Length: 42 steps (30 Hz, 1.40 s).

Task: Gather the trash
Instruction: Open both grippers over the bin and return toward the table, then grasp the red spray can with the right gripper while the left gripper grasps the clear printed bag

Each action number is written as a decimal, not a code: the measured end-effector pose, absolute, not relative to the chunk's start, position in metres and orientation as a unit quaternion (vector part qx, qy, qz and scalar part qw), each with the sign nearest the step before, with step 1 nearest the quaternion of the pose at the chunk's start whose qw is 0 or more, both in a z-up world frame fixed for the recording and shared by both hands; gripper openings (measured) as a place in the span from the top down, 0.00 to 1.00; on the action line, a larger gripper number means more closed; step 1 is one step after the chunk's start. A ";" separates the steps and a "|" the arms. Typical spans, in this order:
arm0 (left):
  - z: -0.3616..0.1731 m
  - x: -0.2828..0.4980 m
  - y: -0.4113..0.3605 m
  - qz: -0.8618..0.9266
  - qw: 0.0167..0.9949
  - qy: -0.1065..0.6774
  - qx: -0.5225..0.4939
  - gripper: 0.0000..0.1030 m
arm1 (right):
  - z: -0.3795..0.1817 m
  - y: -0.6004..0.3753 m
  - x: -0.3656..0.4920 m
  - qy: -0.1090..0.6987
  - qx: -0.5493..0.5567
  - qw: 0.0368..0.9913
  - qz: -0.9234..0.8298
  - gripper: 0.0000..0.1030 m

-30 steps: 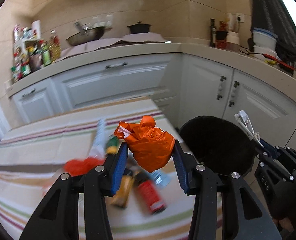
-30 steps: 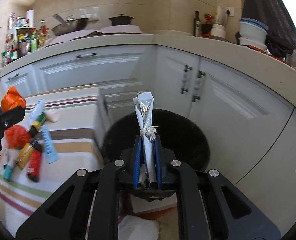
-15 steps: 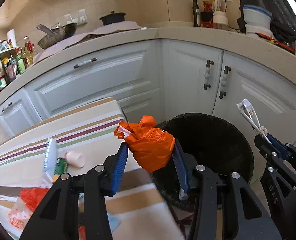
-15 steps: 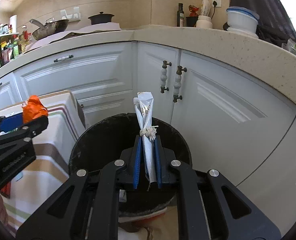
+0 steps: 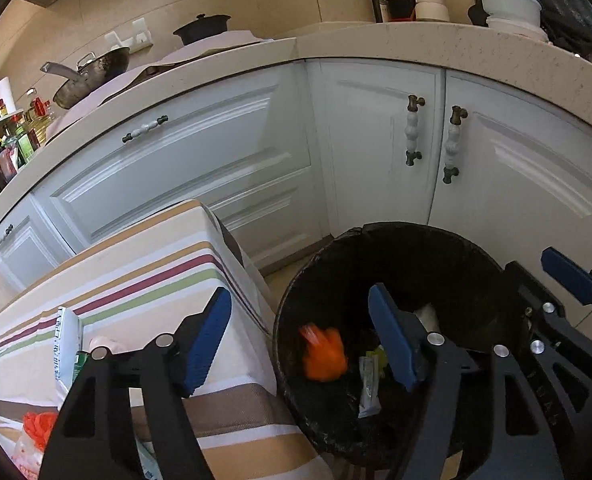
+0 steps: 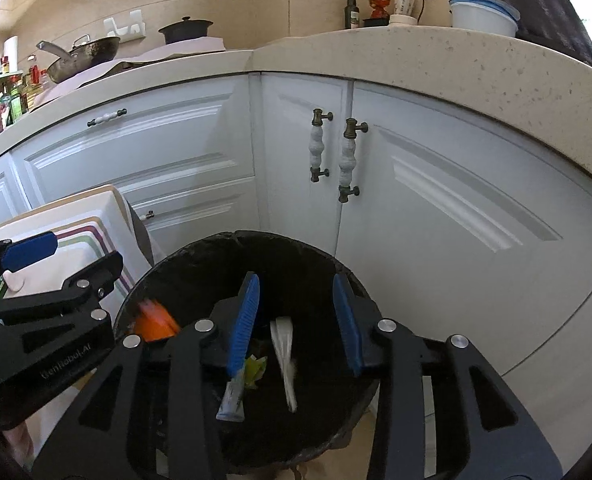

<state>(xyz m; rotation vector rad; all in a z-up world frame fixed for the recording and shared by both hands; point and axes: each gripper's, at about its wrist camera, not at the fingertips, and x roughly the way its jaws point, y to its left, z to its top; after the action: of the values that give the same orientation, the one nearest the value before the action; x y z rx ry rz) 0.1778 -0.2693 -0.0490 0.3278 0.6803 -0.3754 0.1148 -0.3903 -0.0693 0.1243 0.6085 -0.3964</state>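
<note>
Both grippers hang over a round black-lined trash bin (image 5: pixel 412 240) (image 6: pixel 231 240) on the floor. My left gripper (image 5: pixel 300 312) has its jaws opening, with nothing pressed between its blue pads (image 5: pixel 207 336). Below it an orange bag (image 5: pixel 323 354) (image 6: pixel 153 320) falls, blurred, inside the bin. My right gripper (image 6: pixel 296 300) also has its jaws opening and empty. A white tube wrapper (image 6: pixel 283 356) drops, blurred, beneath it into the bin. More wrappers (image 5: pixel 368 384) (image 6: pixel 231 394) lie at the bin's bottom.
A table with a striped cloth (image 5: pixel 135 280) (image 6: pixel 75 220) stands left of the bin, carrying a tube (image 5: pixel 61 344) and red netting (image 5: pixel 35 424). White kitchen cabinets (image 5: pixel 376 140) and a counter (image 6: pixel 416 48) close in behind the bin.
Both grippers moved from the table side to above the bin and opened. The orange bag left the left gripper and the white wrapper left the right one; both are dropping in.
</note>
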 end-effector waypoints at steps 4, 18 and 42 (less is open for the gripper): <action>-0.047 0.178 -0.267 -0.180 0.913 0.333 0.156 0.29 | -0.068 -0.391 0.114 0.299 0.062 0.932 -0.198 0.63; -0.017 0.151 -0.205 -0.158 0.924 0.325 0.124 0.29 | -0.046 -0.352 0.090 0.291 0.064 0.939 -0.171 0.63; -0.015 0.103 -0.014 -0.006 0.938 0.344 0.051 0.28 | -0.036 -0.191 0.072 0.311 0.017 0.950 -0.024 0.63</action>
<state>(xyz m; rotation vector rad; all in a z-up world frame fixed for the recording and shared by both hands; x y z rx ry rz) 0.1029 -0.0142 -0.0145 0.1040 0.7019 -0.0117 0.0724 -0.1910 -0.0363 0.0343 0.6333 -0.0495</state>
